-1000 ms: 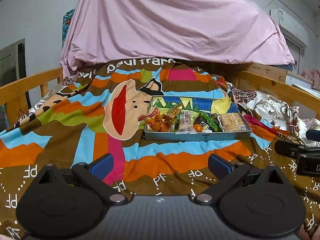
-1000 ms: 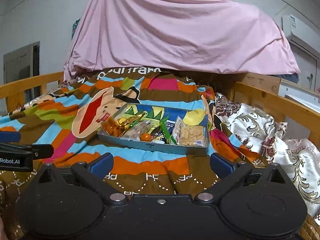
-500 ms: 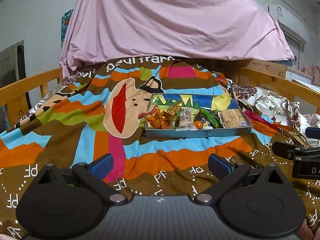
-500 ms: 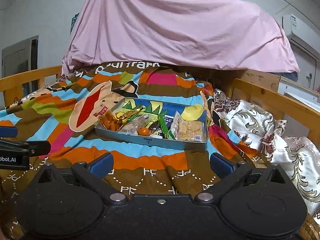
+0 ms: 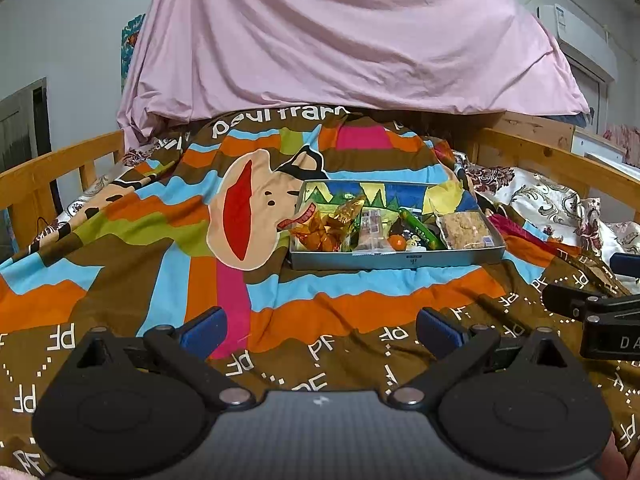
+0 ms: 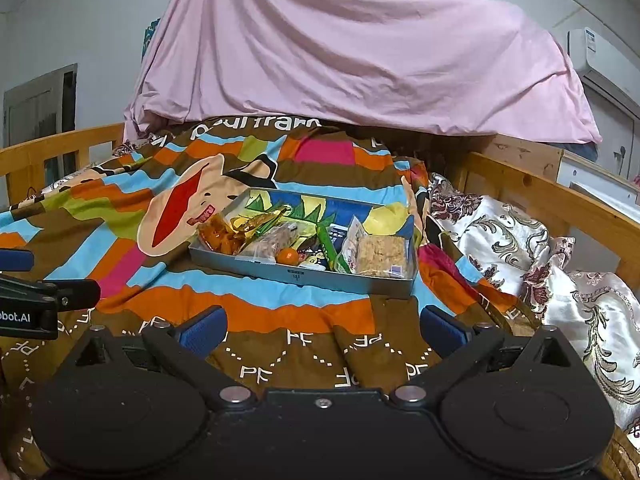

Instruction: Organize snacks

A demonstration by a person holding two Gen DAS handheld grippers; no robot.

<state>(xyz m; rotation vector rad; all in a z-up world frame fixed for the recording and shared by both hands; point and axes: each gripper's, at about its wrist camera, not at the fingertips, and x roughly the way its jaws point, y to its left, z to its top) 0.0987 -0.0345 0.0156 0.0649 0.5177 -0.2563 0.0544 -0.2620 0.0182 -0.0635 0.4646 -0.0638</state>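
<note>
A shallow grey tin tray (image 5: 396, 261) (image 6: 304, 276) lies on the striped blanket, holding several snacks: orange-wrapped sweets (image 5: 316, 236) (image 6: 218, 236), a clear packet (image 5: 370, 228), a green bar (image 5: 420, 232) (image 6: 326, 244), a small orange ball (image 5: 397, 242) (image 6: 287, 257) and a square oat bar (image 5: 464, 229) (image 6: 382, 256). My left gripper (image 5: 320, 330) is open and empty, well in front of the tray. My right gripper (image 6: 322, 328) is open and empty, also short of the tray. Each gripper shows at the edge of the other's view.
The colourful blanket (image 5: 160, 240) covers a bed with wooden rails (image 5: 48, 176) (image 6: 560, 196) on both sides. A pink sheet (image 5: 340, 40) drapes a mound behind. A floral quilt (image 6: 540, 248) lies to the right.
Both grippers have eased slightly toward the tray; it sits a little lower and nearer in both views. The jaws stay open.
</note>
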